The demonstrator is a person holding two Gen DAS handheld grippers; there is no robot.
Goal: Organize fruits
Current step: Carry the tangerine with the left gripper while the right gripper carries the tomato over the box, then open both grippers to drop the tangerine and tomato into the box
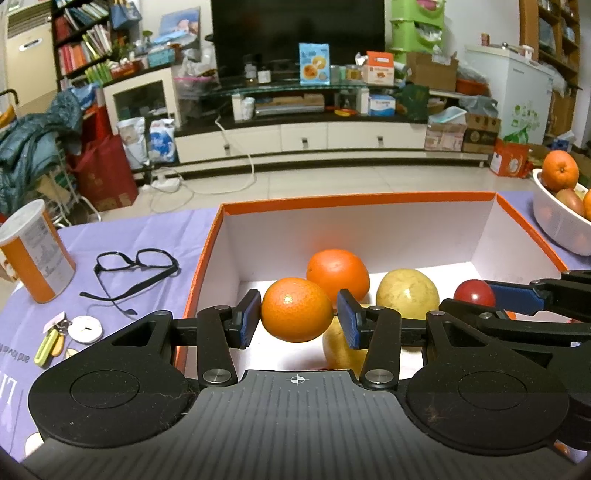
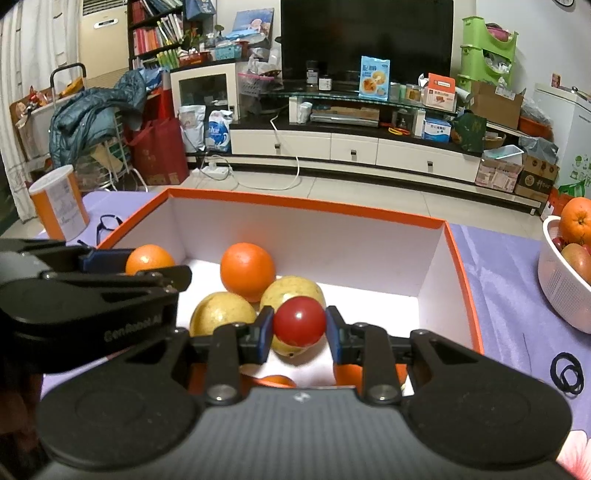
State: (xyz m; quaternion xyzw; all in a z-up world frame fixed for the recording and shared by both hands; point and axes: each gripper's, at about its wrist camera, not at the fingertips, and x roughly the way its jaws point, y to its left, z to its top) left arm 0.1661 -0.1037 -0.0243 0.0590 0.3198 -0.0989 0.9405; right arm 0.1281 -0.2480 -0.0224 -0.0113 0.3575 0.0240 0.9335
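Pale tiled floor [image 1: 295, 181] stretches to a long white TV cabinet [image 1: 306, 136] under a dark television [image 1: 295, 33]; bookshelves [image 1: 85, 40] stand far left, a green rack [image 1: 417, 26] far right.

Each fisheye camera rides its own tongs, tilted down and close over the orange-rimmed white cardboard box [image 1: 354, 201]. Both views share that box, the lavender-clothed tabletop [image 2: 506, 266] and the television wall.

glasses [image 1: 136, 273], orange canister [image 1: 35, 251], keys [image 1: 51, 341], hair ties [image 2: 567, 373]
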